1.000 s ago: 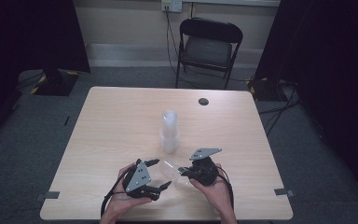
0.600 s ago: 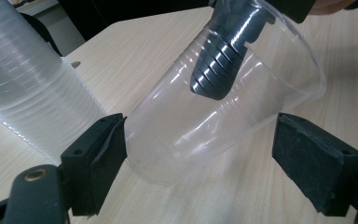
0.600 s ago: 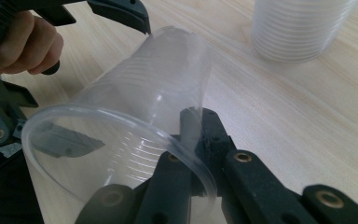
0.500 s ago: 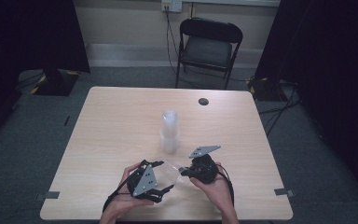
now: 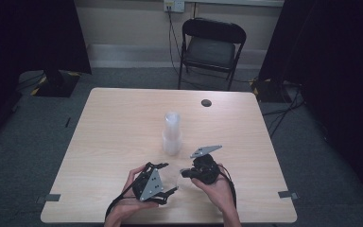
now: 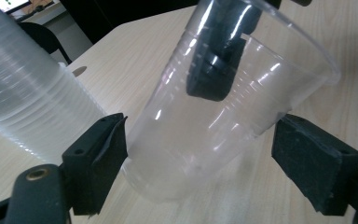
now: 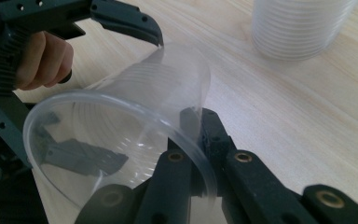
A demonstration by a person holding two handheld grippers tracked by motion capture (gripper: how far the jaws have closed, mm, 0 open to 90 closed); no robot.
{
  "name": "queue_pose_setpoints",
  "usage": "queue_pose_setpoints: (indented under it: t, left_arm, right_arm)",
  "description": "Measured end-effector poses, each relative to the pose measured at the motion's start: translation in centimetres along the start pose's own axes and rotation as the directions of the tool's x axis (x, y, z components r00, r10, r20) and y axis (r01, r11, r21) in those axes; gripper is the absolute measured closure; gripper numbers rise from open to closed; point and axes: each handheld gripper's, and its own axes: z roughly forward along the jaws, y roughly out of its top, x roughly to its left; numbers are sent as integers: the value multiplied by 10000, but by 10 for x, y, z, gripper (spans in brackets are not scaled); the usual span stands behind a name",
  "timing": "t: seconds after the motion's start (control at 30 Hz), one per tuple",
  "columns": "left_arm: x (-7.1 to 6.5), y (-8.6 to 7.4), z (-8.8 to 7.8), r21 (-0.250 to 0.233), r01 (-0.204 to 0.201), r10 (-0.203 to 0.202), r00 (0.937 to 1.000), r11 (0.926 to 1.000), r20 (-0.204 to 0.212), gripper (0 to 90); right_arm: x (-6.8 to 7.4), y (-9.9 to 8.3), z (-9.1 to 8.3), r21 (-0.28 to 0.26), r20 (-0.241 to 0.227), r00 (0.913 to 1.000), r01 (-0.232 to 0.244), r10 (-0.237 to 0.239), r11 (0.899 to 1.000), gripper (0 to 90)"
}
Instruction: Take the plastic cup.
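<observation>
- High view first: the wooden table (image 5: 113,142) is plain, no writing, with the stack of clear cups (image 5: 172,134) standing mid-table.
- Right gripper (image 7: 196,140) is clamped tight on the rim of a clear cup (image 7: 135,107), held above the table's near edge.
- Left gripper (image 6: 200,154) has jaws apart around the cup's base, having just closed a bit, pads not quite pressing.
- No labels or brands readable anywhere.

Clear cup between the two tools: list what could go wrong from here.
1. The right tool pinches only the thin rim of the clear cup; the wall could crease or slip free.
2. The left tool straddles the cup's base with a gap at one pad; closing could crush it.
3. The cup stack stands close and could be knocked.
</observation>
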Motion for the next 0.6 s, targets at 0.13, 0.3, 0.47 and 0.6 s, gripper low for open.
queue_pose_setpoints:
  t: [0.13, 0.3, 0.47, 0.6]
  left_arm:
    - [0, -1, 2, -160, 284, -283, 9995, 9995, 103, 205]
    - [-2, -1, 7, -129, 694, -689, 9971, 9975, 337, 213]
    - [-1, -1, 7, 63, 820, -821, 9962, 9966, 291, 204]
    - [-4, 1, 8, -22, 587, -586, 9982, 9983, 141, 207]
  right_arm:
    - [0, 1, 1, -152, 5, 9999, -104, 104, 9998, 898]
    - [2, 3, 7, -197, -133, 9998, -152, 150, 9997, 896]
    - [1, 5, 11, -175, -237, 9992, -338, 334, 9993, 896]
    - [0, 6, 13, -95, -364, 9984, -432, 428, 9990, 894]
